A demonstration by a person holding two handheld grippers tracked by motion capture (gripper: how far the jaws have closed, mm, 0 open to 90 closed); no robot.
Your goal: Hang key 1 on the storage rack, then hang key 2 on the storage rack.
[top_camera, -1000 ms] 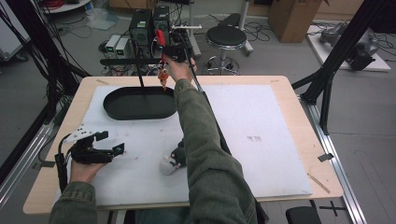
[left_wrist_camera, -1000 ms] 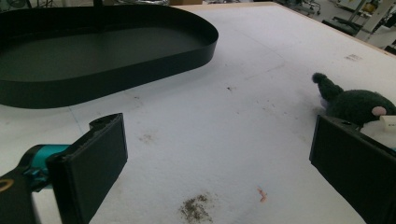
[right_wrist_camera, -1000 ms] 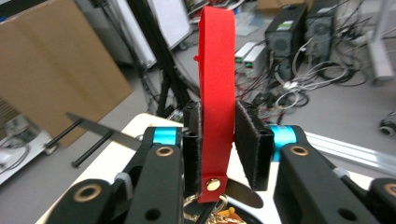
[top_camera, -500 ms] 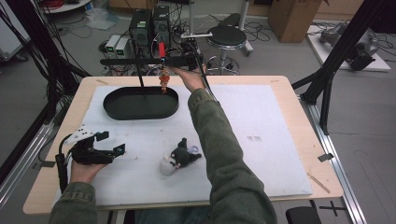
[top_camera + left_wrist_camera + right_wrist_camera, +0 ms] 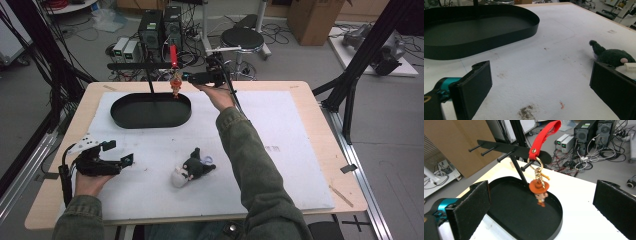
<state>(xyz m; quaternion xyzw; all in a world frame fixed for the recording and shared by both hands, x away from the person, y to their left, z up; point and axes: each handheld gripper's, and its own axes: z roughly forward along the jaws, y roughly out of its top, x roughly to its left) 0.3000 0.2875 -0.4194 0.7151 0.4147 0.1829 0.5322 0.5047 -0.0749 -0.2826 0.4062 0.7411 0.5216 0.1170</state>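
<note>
A keychain hangs by its red strap [image 5: 544, 137] from a peg of a black rack [image 5: 511, 147], its small cowboy figure [image 5: 539, 188] dangling over a black oval tray [image 5: 560, 217]. My right gripper [image 5: 192, 77] is held just to the right of the figure [image 5: 175, 86], open with nothing between its fingers. On the white mat lies a dark green and white plush toy [image 5: 192, 169]. At the front left my left gripper [image 5: 119, 152] rests low over the mat, open and empty, with the plush [image 5: 614, 56] behind its right finger.
The tray [image 5: 150, 122] sits at the far left of the white mat [image 5: 290, 130], which covers a wooden table. The rack's post rises from the tray. Computers, cables and a stool stand on the floor beyond the far edge. Small stains [image 5: 526, 112] mark the mat.
My right gripper and arm have drawn back to the right, away from the hanging keychain. The keychain stays on its peg. The left gripper and the plush have not moved.
</note>
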